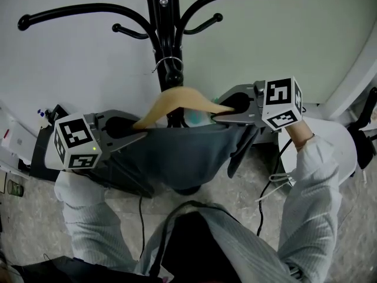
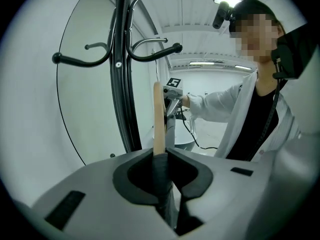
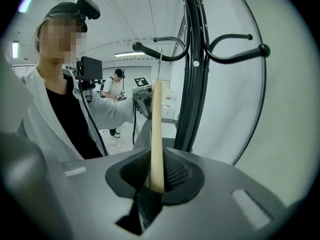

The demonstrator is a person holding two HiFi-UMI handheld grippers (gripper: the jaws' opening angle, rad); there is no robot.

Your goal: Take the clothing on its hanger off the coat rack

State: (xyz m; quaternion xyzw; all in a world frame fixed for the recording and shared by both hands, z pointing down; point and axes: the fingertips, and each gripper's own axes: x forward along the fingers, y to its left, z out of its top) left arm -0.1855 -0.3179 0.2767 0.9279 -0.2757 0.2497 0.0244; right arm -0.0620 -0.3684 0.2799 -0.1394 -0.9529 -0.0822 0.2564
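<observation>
**Hanger held at both tips, hook on the rack midway between the claws**

Head view: the wooden hanger point(image 1: 177, 101) lies crosswise in front of the coat rack point(image 1: 159, 22), its long axis running from one claw to the other. The left claw point(image 1: 139, 134) is closed down on one tip and the right claw point(image 1: 221, 115) on the other, each pinching the grey clothing point(image 1: 182, 152) along with the wood. The wire hook point(image 1: 167, 63) rises from the hanger's middle and sits on what looks like a low peg at the pole, above the claws and equally near both.

Left gripper view: the left claw point(image 2: 162, 184) has only a narrow gap, filled by dark fabric and the hanger's end point(image 2: 159, 119), which runs straight away toward the far claw.

Right gripper view: the right claw point(image 3: 152, 186) is likewise clamped on the hanger's tip point(image 3: 156, 134); the hook point(image 3: 160, 64) shows beyond, beside the pole point(image 3: 194, 69).

The release likely depends on raising both ends evenly so the hook clears the peg.
</observation>
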